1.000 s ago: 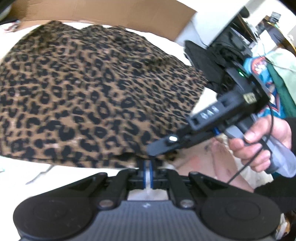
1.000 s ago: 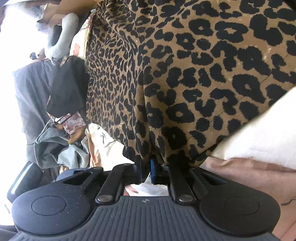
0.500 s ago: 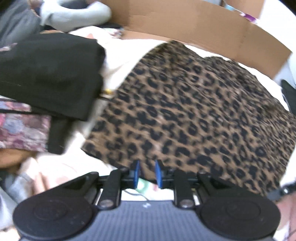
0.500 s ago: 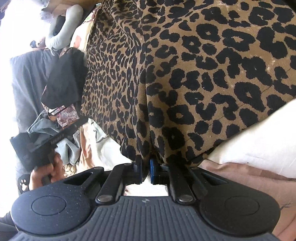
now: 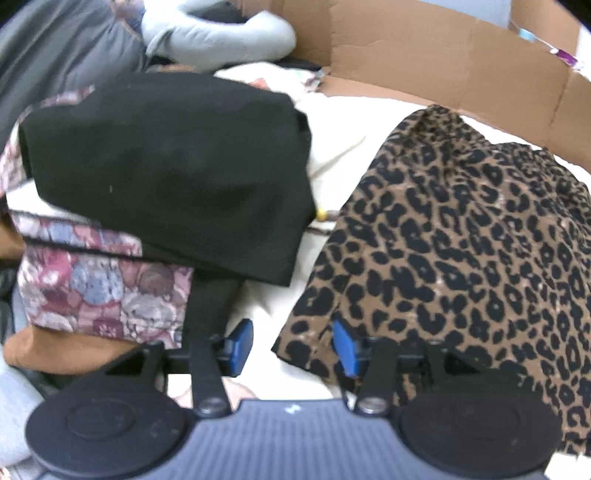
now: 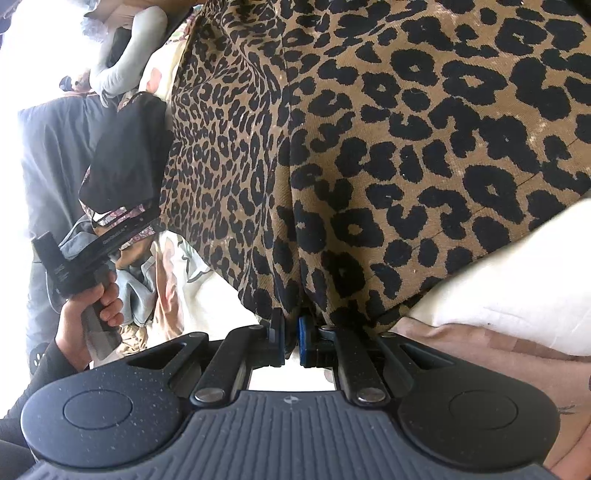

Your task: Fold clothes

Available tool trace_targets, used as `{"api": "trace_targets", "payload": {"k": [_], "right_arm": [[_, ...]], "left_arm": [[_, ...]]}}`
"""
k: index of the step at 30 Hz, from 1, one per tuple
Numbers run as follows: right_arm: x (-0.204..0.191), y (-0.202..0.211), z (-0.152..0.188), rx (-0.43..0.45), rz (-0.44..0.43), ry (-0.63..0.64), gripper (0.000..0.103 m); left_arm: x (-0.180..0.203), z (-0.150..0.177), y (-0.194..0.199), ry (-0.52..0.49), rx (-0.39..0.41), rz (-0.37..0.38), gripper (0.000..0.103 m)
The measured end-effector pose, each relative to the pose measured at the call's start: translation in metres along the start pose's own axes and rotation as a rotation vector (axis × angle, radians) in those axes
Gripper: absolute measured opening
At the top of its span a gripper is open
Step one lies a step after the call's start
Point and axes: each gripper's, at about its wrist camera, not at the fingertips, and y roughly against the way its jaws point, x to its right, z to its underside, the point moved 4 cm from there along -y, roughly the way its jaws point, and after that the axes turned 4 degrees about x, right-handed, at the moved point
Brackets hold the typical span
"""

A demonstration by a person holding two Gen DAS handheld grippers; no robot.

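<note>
Leopard-print garment (image 6: 369, 166) lies beside cardboard box (image 5: 443, 55).

L gripper (image 5: 293, 345) jaws opening, nothing pinched; R gripper (image 6: 291, 338) clamped tight; left hand (image 6: 88, 314) grips handle.

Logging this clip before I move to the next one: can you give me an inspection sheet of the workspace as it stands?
Surface: cream bedding, soft and uneven, bare only between the garments.
Job's things: leopard-print garment spread flat; one corner lies between the left fingers.
Clutter: folded black garment stacked on a floral one; grey pillow behind.
Grippers: left gripper opening, its blue pads not pressing the cloth; right gripper shut on the leopard-print garment's edge.
Cables: nothing seen.
Surroundings: cardboard wall along the far side; a hand grips the left gripper's handle in the right wrist view.
</note>
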Motion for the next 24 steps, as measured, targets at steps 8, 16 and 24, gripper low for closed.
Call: {"api": "trace_targets", "payload": {"k": [8,16,24], "right_arm": [[0.001,0.000,0.000,-0.003,0.007,-0.001,0.004],[-0.001,-0.001,-0.001,-0.008,0.013,0.002,0.004],[-0.012,-0.003,-0.004,-0.035,-0.014,0.043,0.003]], "left_arm": [[-0.014,0.012,-0.023,0.097,-0.039,0.037,0.045],[-0.019,0.012,-0.013,0.110,0.018,0.079,0.002],[-0.028,-0.010,0.012,0.119,0.097,0.063,0.002]]}}
